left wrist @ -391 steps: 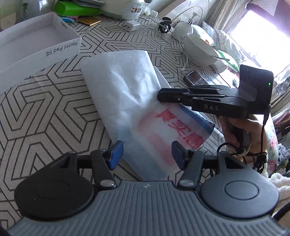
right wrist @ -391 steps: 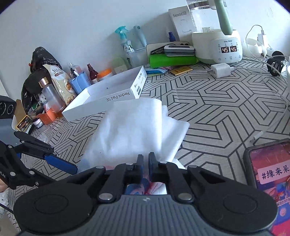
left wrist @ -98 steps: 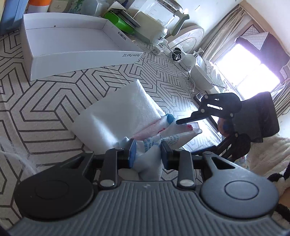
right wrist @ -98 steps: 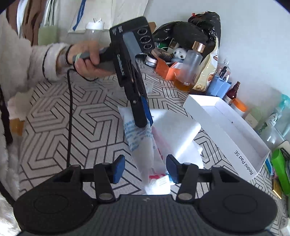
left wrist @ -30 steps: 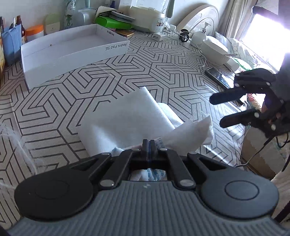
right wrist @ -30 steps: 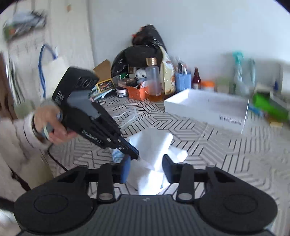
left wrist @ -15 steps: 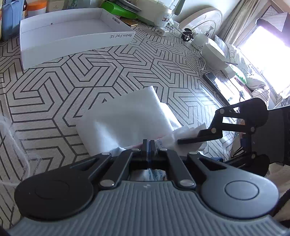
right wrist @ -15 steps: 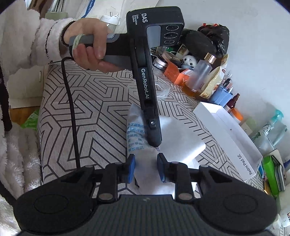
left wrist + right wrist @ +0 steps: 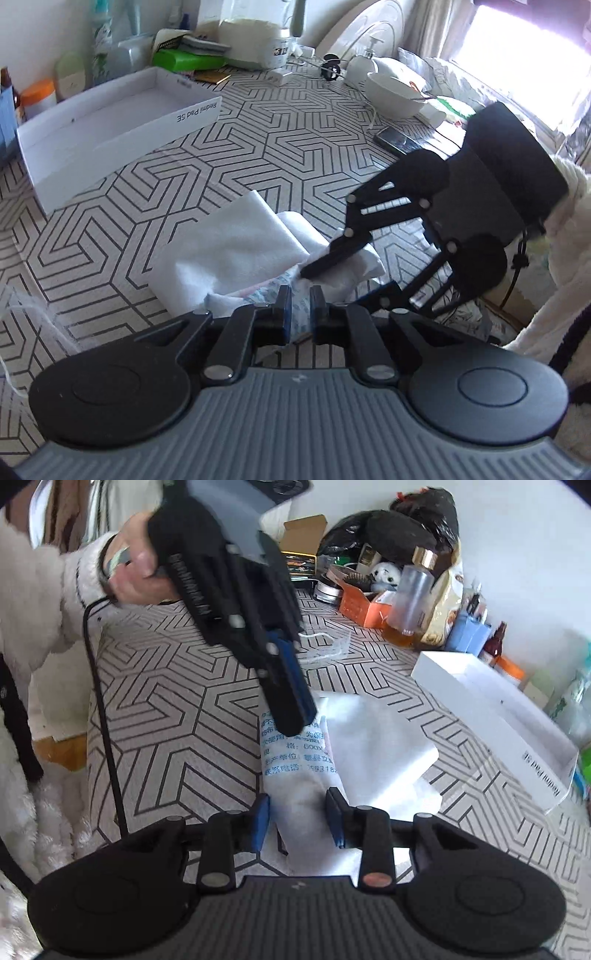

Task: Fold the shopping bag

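Note:
The white plastic shopping bag (image 9: 229,254) lies partly folded on the patterned table, with a strip of blue print (image 9: 295,753) turned up along its near edge. My left gripper (image 9: 300,308) is slightly open, its pads on either side of the bag's printed edge. It also shows in the right wrist view (image 9: 295,716), tips down on the printed strip. My right gripper (image 9: 300,821) is open, straddling the bag's folded end. It shows in the left wrist view (image 9: 332,273) with one finger on the bag.
A white Redmi Pad SE box lid (image 9: 110,122) sits beyond the bag. A phone (image 9: 397,138), a white bowl (image 9: 395,96) and appliances stand at the far right. Bottles, an orange box and black bags (image 9: 399,565) crowd the wall side. A cable (image 9: 107,716) hangs at the table edge.
My left gripper, shut on the bag's edge half a second ago, has opened a little. My right gripper has opened wider over the bag's folded end.

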Available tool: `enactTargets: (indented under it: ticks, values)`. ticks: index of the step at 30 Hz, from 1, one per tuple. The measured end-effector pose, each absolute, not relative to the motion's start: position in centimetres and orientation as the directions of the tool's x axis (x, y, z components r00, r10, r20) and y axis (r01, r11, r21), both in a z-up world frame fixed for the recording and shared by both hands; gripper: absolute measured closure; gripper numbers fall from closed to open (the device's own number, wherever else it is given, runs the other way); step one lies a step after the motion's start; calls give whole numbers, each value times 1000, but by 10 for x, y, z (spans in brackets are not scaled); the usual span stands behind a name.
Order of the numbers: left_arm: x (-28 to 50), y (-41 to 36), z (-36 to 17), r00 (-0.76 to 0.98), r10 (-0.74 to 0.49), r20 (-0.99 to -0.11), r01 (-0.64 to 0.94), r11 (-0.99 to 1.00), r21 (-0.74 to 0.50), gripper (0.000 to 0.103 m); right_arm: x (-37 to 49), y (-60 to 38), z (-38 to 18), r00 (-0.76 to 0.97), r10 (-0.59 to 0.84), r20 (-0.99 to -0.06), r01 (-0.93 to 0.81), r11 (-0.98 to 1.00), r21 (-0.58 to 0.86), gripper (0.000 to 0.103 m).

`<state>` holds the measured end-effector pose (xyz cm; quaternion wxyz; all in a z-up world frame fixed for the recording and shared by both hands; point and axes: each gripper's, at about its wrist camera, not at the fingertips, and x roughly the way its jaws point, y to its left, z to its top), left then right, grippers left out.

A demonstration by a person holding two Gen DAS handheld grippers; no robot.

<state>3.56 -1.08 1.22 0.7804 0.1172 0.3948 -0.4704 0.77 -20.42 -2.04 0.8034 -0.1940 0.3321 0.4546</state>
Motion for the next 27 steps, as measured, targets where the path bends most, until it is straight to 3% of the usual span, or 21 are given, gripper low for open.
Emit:
enactTargets:
  ticks: [3,8,12,14,19,27]
  values:
    - [24,-11,15,272,-627,-730,842,523,-135,76,30,-210,-17,292,624,-725,-834,537,126,69]
    - [18,-17,18,357,-589,-725,856,517,1,70,70,-233,-19,162,700,-695,-703,576,417,69]
    - [16,-22,20,446,-529,-722,873,435,221,56,96,-252,-30,84,764,-639,-547,572,612,72]
    - [20,-20,24,445,-528,-723,885,380,268,56,104,-255,-32,58,769,-636,-509,571,644,73]
    - [34,-23,32,316,-600,-735,948,226,223,56,105,-254,-30,53,759,-649,-516,577,633,74]
    - [38,-36,6,218,-570,-792,969,28,246,50,94,-253,-27,93,755,-649,-552,582,598,74]
